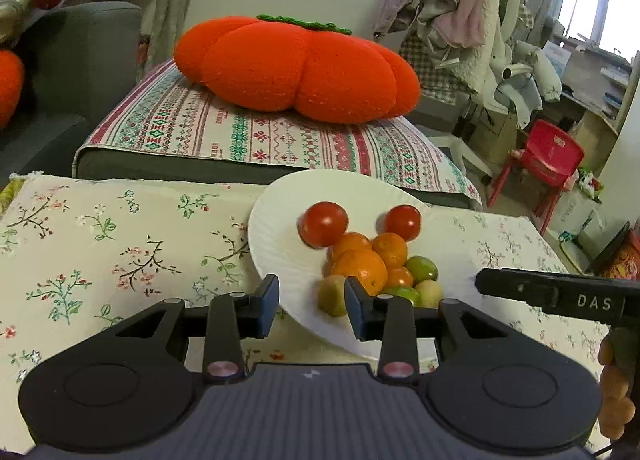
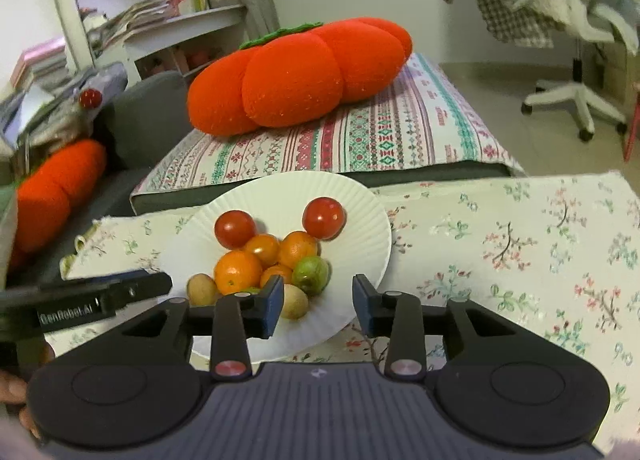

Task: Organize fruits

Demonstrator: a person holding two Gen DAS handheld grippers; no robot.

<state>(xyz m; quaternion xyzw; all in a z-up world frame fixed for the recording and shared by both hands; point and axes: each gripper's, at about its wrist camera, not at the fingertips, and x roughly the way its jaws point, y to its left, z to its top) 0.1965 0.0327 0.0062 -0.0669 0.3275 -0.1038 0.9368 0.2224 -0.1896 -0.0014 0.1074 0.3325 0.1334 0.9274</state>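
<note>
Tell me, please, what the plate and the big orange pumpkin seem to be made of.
The plate looks like thin white paper, matte: its rim is finely fluted, as on disposable plates, though thin plastic is possible. The pumpkin looks like a soft stuffed cushion in fuzzy orange fabric, knitted or fleece: its lobes bulge, the surface is woolly with pale flecks, and a green crocheted-looking leaf sits on top.

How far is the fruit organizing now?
Looks nearly done: two tomatoes, the oranges and green fruits sit grouped on the white plate. In hand: nothing; left claw and right claw are open and empty. Left: perhaps withdrawing.
</note>
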